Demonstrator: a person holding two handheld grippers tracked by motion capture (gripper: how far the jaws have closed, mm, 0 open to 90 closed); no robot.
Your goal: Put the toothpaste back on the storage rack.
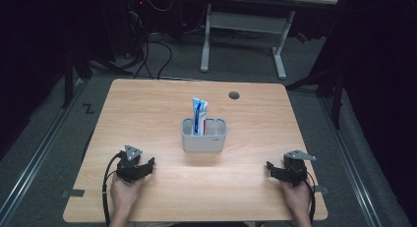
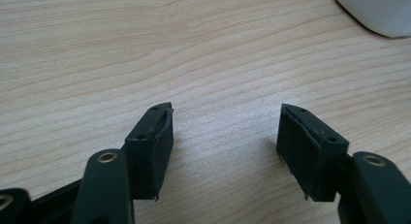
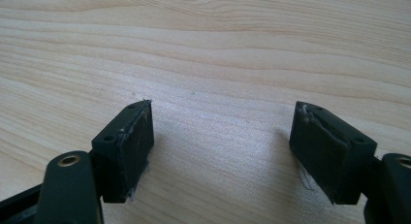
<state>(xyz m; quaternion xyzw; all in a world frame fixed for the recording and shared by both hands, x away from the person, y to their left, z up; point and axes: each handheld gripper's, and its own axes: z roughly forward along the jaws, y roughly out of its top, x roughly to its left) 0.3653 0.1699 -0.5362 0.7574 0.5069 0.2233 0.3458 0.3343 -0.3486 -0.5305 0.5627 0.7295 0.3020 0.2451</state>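
Note:
A grey holder [image 1: 203, 137] with several compartments stands at the middle of the wooden table [image 1: 147, 109]. A blue and white toothpaste tube [image 1: 199, 114] stands upright in its left compartment. My left gripper [image 1: 147, 164] rests near the front left of the table, held by a hand, and is open with bare wood between its jaws [image 2: 225, 132]. My right gripper [image 1: 272, 169] rests near the front right, also open over bare wood [image 3: 223, 127]. A corner of the holder [image 2: 378, 10] shows at the top right of the left gripper view.
A round cable hole [image 1: 234, 95] sits near the table's far edge. Beyond the table stands a white desk frame [image 1: 243, 30] on grey carpet, with cables on the floor. Metal rails run along both sides of the table.

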